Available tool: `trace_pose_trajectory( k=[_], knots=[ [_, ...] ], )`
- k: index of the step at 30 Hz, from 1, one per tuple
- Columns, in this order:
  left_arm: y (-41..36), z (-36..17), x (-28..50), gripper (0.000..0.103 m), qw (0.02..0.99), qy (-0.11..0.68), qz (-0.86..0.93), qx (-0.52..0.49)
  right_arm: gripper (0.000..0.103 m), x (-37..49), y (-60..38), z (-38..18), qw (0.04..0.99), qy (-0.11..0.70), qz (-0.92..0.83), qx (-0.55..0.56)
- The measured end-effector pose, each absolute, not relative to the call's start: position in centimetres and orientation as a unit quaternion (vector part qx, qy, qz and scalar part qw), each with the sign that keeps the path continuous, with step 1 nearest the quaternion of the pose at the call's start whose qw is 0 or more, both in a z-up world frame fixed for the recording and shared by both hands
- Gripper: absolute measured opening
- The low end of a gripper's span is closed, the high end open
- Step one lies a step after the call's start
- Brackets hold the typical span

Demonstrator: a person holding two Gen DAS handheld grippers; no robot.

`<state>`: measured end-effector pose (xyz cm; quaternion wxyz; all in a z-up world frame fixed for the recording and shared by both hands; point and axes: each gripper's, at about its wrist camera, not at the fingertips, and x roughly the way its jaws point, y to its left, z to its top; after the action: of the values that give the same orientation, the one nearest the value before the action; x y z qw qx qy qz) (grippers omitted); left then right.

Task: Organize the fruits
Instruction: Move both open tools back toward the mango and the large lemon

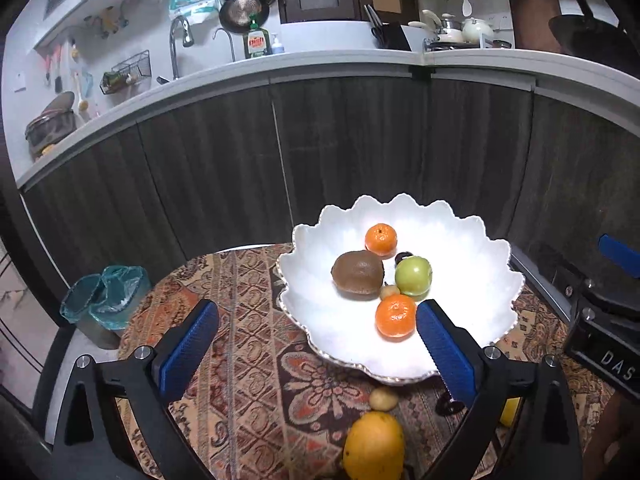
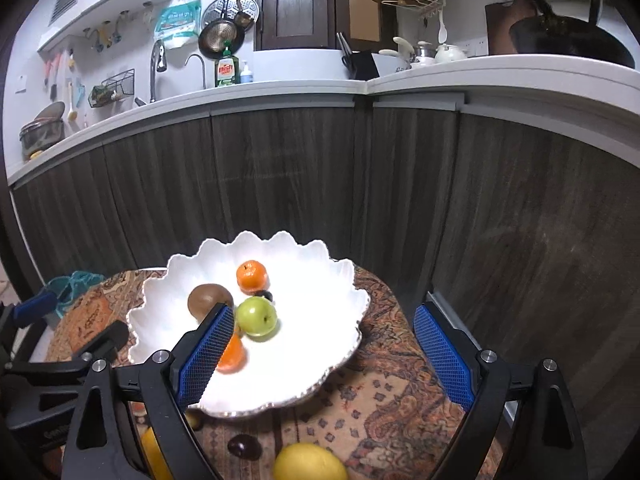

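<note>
Both grippers [image 1: 316, 344] [image 2: 324, 344] spread, empty; bowl [image 1: 460, 320] holds two oranges [image 1: 381, 239], one apple [image 1: 413, 275], one kiwi [image 1: 357, 273]

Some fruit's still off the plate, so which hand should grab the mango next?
Probably left. The mango lies on the cloth just below the open left tool; the right view shows only a sliver of it.
</note>
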<state>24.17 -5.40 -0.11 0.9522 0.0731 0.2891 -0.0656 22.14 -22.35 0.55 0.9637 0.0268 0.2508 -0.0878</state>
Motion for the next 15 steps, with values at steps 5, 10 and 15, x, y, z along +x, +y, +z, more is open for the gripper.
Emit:
trace_pose_trajectory(
  k=[5,10,15],
  knots=[
    [-5.2,0.3,22.5,0.101,0.953,0.287,-0.064,0.070,0.093,20.6,-22.5,0.5,0.963,0.256,-0.084,0.031],
    [-5.3,-0.3,21.1,0.101,0.952,0.290,-0.062,0.069,0.093,19.3,-22.6,0.2,0.962,0.258,-0.084,0.031],
    [-5.4,-1.4,20.1,0.101,0.949,0.301,-0.063,0.067,0.093,18.3,-22.9,-0.6,0.959,0.267,-0.086,0.032]
  ],
)
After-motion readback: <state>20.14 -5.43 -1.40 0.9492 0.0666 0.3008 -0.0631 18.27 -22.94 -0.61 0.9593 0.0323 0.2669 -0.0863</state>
